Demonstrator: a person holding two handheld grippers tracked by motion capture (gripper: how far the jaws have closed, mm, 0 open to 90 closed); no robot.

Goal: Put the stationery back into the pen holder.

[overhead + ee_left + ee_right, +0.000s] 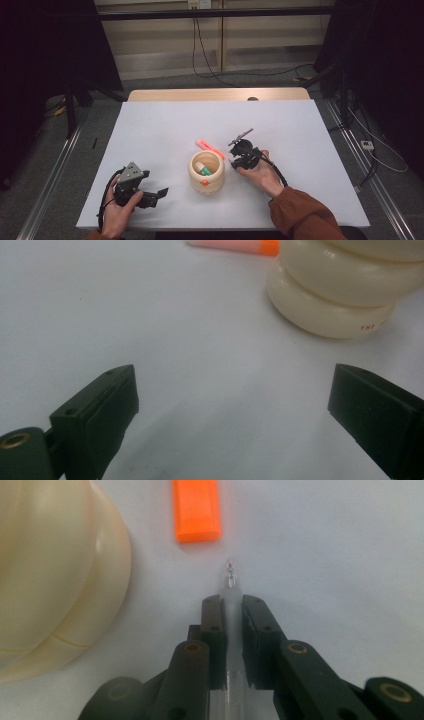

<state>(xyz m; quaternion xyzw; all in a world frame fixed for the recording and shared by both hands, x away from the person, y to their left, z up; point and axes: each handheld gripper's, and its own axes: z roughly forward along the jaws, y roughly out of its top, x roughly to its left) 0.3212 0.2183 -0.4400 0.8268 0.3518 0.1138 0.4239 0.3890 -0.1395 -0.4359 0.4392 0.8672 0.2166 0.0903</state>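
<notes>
A cream ribbed pen holder (206, 174) stands mid-table with a green-and-white item inside. A pink-orange highlighter (210, 148) lies flat just behind it. My right gripper (234, 156) is right of the holder, low over the table. In the right gripper view its jaws (232, 602) are shut on a clear thin pen (230, 577), whose tip sticks out toward the highlighter's orange end (197, 510); the holder (50, 570) is on the left. My left gripper (155, 195) rests at the front left, open with nothing between its jaws (235, 405), aimed at the holder (345, 290).
A white sheet (165, 125) covers the table; a strip of its wooden top (215, 94) shows at the far edge. Black stands and cables sit on the floor beyond. The highlighter (235, 245) shows at the top of the left gripper view.
</notes>
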